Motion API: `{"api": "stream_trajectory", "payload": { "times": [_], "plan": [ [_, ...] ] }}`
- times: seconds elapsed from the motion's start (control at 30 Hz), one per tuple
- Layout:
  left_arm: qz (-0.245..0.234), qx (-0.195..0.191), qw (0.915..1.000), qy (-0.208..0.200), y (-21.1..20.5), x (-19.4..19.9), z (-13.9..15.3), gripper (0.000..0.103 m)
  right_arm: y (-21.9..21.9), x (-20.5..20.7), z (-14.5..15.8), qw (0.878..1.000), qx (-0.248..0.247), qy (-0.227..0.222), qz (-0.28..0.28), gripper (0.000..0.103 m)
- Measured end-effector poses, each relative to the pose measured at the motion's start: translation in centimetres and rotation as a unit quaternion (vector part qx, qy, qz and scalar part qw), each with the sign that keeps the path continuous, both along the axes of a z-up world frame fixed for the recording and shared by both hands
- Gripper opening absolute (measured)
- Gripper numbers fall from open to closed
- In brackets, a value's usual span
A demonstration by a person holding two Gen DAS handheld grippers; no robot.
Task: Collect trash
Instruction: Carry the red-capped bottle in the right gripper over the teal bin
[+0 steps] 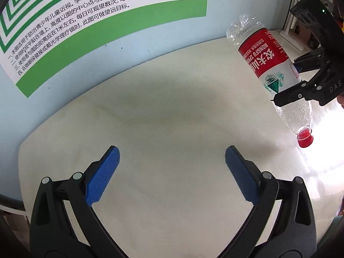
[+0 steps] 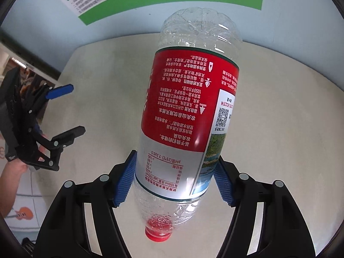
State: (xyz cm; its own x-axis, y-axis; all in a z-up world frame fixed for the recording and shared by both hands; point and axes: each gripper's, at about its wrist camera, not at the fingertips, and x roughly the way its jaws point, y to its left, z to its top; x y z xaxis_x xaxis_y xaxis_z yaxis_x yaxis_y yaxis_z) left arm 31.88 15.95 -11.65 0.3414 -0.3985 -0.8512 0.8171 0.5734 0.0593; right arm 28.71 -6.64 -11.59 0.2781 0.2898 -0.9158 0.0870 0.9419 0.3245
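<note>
A clear, empty plastic water bottle point(image 2: 189, 99) with a red and white label and a red cap point(image 2: 158, 234) hangs above the cream table point(image 2: 279, 107), its cap end toward the camera. My right gripper point(image 2: 175, 172) is shut on it, both blue pads pressing the lower label. The left wrist view shows the same bottle point(image 1: 264, 56) tilted at the far right, cap point(image 1: 305, 138) down, in the right gripper point(image 1: 286, 81). My left gripper point(image 1: 172, 167) is open over bare table point(image 1: 161, 111), with nothing between its fingers. It also shows at the left as the left gripper point(image 2: 75, 109).
A green and white poster point(image 1: 107, 10) with printed text covers the pale blue wall behind the table. A white rack point(image 1: 292, 36) and clutter stand at the table's far right corner. A person's hand point(image 2: 17, 167) holds the left gripper beyond the table's left edge.
</note>
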Motion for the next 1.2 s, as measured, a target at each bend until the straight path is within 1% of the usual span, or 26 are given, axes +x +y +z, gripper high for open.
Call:
{"api": "stream_trajectory", "payload": {
  "times": [0.13,0.27,0.3,0.4,0.5,0.57,0.63,0.7,0.73,0.9,0.97,1.0,1.07,1.1,1.13,1.17,1.2],
  "plan": [
    [0.025,0.001,0.9996,-0.009,1.6,-2.3,1.5,0.096,1.0,-1.3,1.9,0.999,0.013,-0.023,0.044,0.067],
    [0.066,-0.001,0.9977,-0.017,3.7,-5.3,2.7,0.096,1.9,-2.7,3.8,0.995,0.026,-0.053,0.085,0.067],
    [0.077,0.002,0.9968,-0.02,4.0,-6.0,2.9,0.096,3.1,-3.3,4.2,0.993,0.029,-0.059,0.095,0.067],
    [0.118,0.006,0.9925,-0.03,6.4,-8.9,3.8,0.096,4.3,-3.4,5.2,0.987,0.04,-0.075,0.133,0.066],
    [0.166,0.009,0.9853,-0.04,9.1,-12.6,4.3,0.096,5.8,-4.6,6.1,0.978,0.053,-0.088,0.181,0.066],
    [0.206,0.004,0.978,-0.032,11.4,-14.9,4.6,0.096,7.4,-5.8,6.7,0.968,0.064,-0.095,0.223,0.066],
    [0.246,-0.004,0.9689,-0.028,14.0,-18.0,4.6,0.096,9.2,-7.0,7.2,0.958,0.072,-0.098,0.26,0.066],
    [0.281,-0.002,0.9594,-0.021,16.2,-20.9,4.4,0.096,11.2,-8.1,7.6,0.947,0.082,-0.096,0.294,0.066],
    [0.299,0.0,0.9541,-0.015,17.6,-22.5,4.3,0.096,12.6,-8.8,7.7,0.94,0.086,-0.095,0.316,0.066],
    [0.366,0.02,0.9304,-0.009,23.4,-30.1,3.5,0.096,19.3,-12.1,8.3,0.908,0.104,-0.092,0.395,0.066],
    [0.393,0.024,0.9191,-0.009,25.8,-33.1,3.3,0.096,22.4,-14.3,8.9,0.892,0.117,-0.092,0.428,0.066],
    [0.407,0.023,0.9133,-0.008,26.9,-34.6,3.3,0.096,23.3,-16.2,9.1,0.884,0.121,-0.092,0.442,0.066],
    [0.438,0.021,0.8985,-0.003,29.6,-37.8,3.0,0.096,26.3,-18.3,9.4,0.87,0.128,-0.091,0.468,0.066],
    [0.454,0.019,0.8908,0.001,31.1,-39.7,2.7,0.096,28.3,-19.7,9.5,0.861,0.134,-0.088,0.483,0.066],
    [0.466,0.018,0.8847,0.004,32.2,-41.2,2.4,0.096,29.9,-20.9,9.6,0.853,0.137,-0.088,0.496,0.066],
    [0.482,0.021,0.8759,0.011,33.6,-42.9,1.9,0.096,31.6,-22.5,9.7,0.844,0.14,-0.087,0.51,0.066],
    [0.494,0.023,0.869,0.018,34.8,-44.5,1.4,0.096,32.9,-23.6,9.5,0.838,0.145,-0.083,0.52,0.066]
  ]
}}
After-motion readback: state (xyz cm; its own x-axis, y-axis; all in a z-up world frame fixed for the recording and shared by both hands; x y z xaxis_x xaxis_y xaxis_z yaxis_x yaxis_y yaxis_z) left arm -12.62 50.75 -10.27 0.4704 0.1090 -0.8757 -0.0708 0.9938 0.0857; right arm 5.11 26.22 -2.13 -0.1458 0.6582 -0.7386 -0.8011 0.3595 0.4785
